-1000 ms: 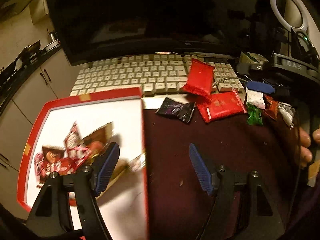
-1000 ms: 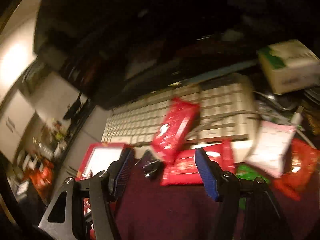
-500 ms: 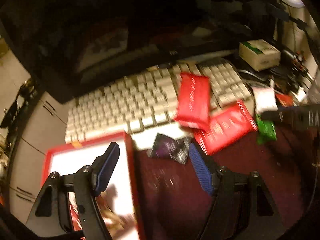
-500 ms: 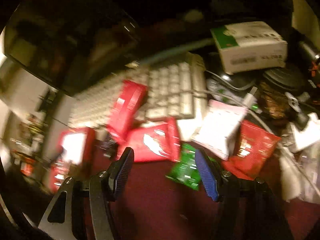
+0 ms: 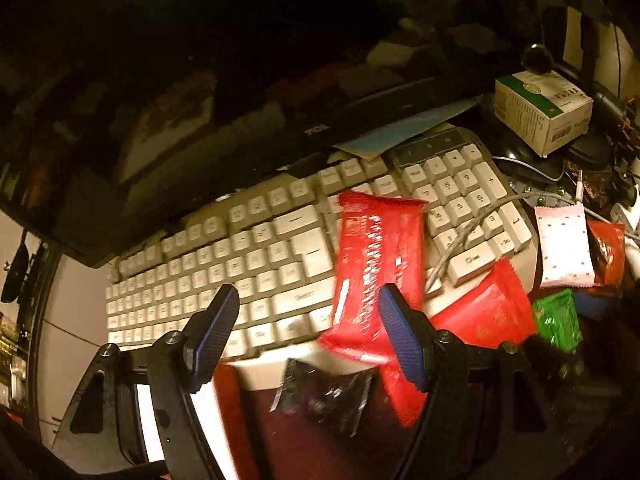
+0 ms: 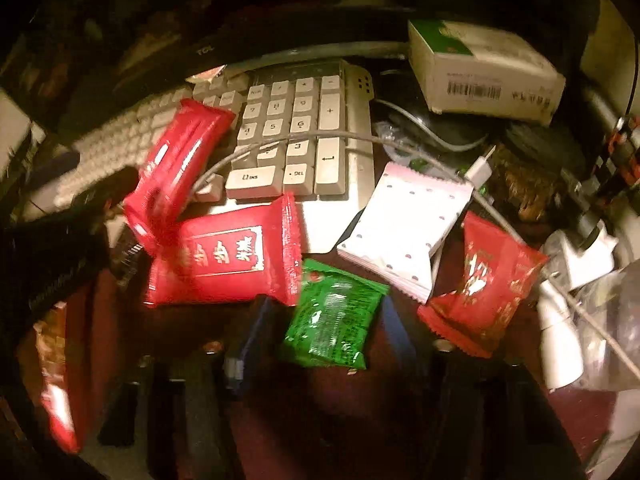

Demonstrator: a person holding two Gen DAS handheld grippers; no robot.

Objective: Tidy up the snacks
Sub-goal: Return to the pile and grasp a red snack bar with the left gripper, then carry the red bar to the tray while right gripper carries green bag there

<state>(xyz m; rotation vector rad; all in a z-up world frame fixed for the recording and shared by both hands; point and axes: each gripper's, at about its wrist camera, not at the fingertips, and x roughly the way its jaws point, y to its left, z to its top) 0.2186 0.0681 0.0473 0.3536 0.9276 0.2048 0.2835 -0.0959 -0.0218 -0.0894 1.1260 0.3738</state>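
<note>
My left gripper is open and empty, just short of a long red snack packet that lies across the keyboard. A black packet lies below it, and a flat red packet to its right. My right gripper is open, its fingers either side of a green packet on the dark red mat. Around it lie the flat red packet, the long red packet, a white packet and a small red packet.
The red-rimmed box lid shows at the lower left. A monitor stands behind the keyboard. A white and green carton, a grey cable, plugs and clutter crowd the right side.
Both grippers have moved forward toward the snacks. The left left the box lid and closed in on the long red packet. The right swung right and down over the green packet.
</note>
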